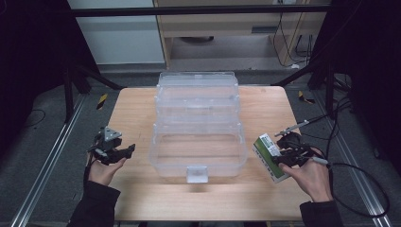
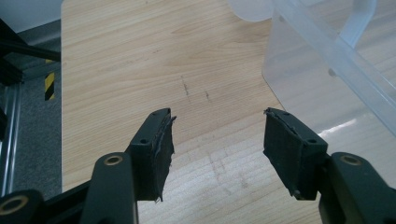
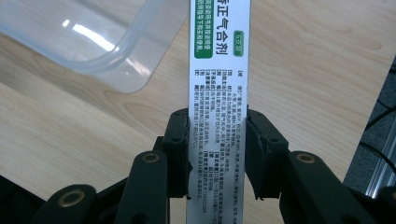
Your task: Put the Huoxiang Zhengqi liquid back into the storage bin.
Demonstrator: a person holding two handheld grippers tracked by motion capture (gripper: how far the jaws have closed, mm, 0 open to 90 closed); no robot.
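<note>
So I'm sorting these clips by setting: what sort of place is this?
Probably a lab recording rig, not a home: a small wooden table on metal floor rails, boxed in by a dark frame, with loose cables on the grey floor.

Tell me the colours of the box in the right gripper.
White with green bands: box, best in the right gripper view.

Clear tiered box (image 1: 197,130) mid-table (image 1: 137,106). Left gripper (image 1: 124,152) left of box, above tabletop. Right gripper (image 1: 276,158) right of box, carton (image 1: 269,156) between jaws.
</note>
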